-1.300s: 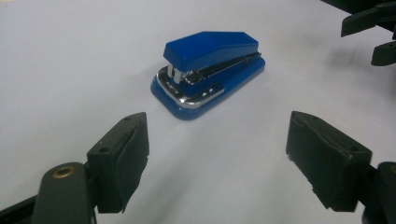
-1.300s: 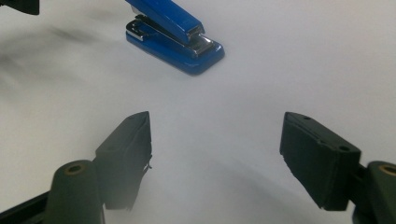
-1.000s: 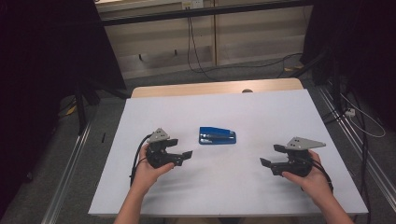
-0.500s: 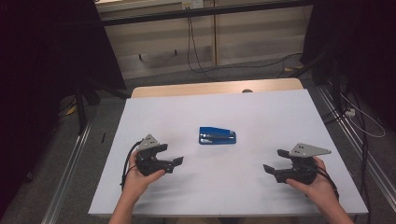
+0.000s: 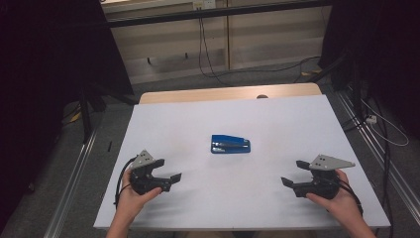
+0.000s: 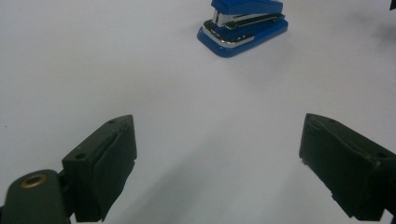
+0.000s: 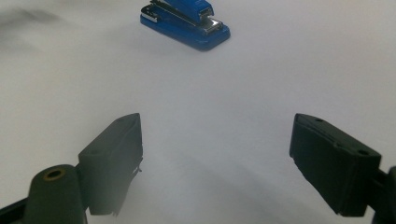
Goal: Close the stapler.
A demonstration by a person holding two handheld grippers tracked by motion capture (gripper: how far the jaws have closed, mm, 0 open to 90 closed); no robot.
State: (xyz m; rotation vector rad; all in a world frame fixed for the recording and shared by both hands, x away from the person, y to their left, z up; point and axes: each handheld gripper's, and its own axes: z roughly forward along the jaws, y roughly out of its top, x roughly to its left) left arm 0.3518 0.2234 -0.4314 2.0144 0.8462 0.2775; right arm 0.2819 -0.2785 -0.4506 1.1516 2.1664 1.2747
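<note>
Stapler between spread tongs

White table (image 5: 277,119) stood among dark curtains and floor cables. Blue stapler (image 5: 231,144) lay at mid-table, well apart from left tongs (image 5: 171,179) and right tongs (image 5: 289,178), both released near the front edge.

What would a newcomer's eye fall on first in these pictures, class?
The blue stapler stands out, lying alone near the middle of the white table. Next come the two black grippers near the front edge, the left gripper and right gripper, each with fingers spread wide, holding nothing.
</note>
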